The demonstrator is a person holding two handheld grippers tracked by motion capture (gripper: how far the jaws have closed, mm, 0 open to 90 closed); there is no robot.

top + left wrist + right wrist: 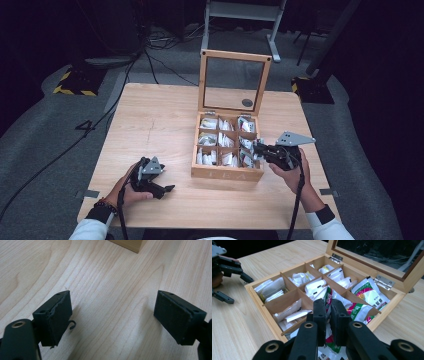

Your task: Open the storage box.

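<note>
My right tongs are clenched on a red, green and white sachet, pinching it by its lower part just above the near right compartment of the wooden tea box. This is the lifting-out step, I judge: the packet is gripped but its top still sits among the other sachets packed beyond my pads. The sachet stands roughly upright between the jaws, its long axis running up and away from me, its upper end leaning toward the hinged glass lid at the far side of the box.

My left tongs are released, jaws wide apart with nothing between them, resting low over the bare bench well off to the left of the box; its corner shows just ahead of them.

Next I'd need a straight pull upward, clear of the wooden dividers, keeping the pinch firm so the slippery packet doesn't slide or drag its neighbours out.
</note>
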